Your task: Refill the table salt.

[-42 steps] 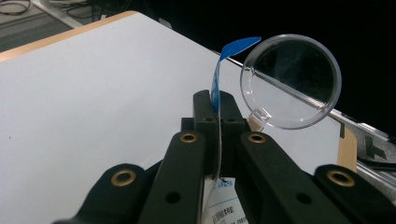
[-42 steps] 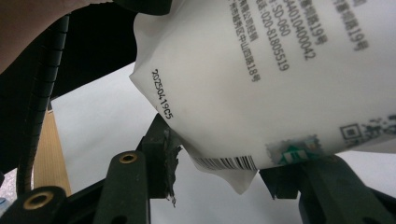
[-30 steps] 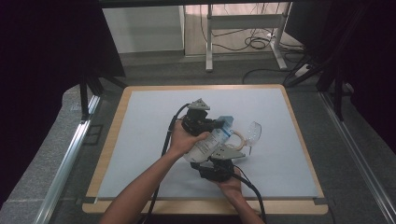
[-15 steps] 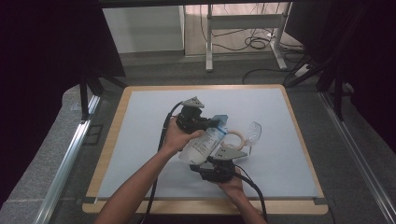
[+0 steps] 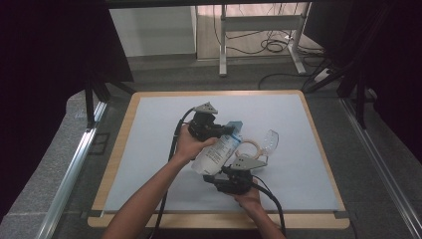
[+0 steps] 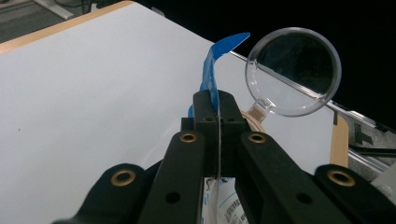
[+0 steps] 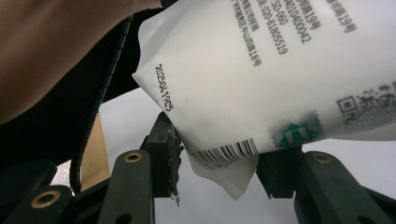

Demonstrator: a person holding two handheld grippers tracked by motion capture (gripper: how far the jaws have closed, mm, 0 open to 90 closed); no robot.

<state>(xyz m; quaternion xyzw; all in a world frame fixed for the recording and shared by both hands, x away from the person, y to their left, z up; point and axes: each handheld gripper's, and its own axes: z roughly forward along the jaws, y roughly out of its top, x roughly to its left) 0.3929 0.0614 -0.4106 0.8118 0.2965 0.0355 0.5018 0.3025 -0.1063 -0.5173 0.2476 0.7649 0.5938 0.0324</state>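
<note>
Two claws worked one white pouch above the desk. My left claw stayed clamped on its blue top strip; my right claw pinched the bottom corner. I judged a steady, opposed pull best for tearing cleanly.

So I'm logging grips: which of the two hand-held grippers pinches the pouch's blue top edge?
The left hand-held gripper: its jaws are shut flat on the blue strip of the white plastic pouch. The right hand-held gripper straddles the barcoded bottom corner.
</note>
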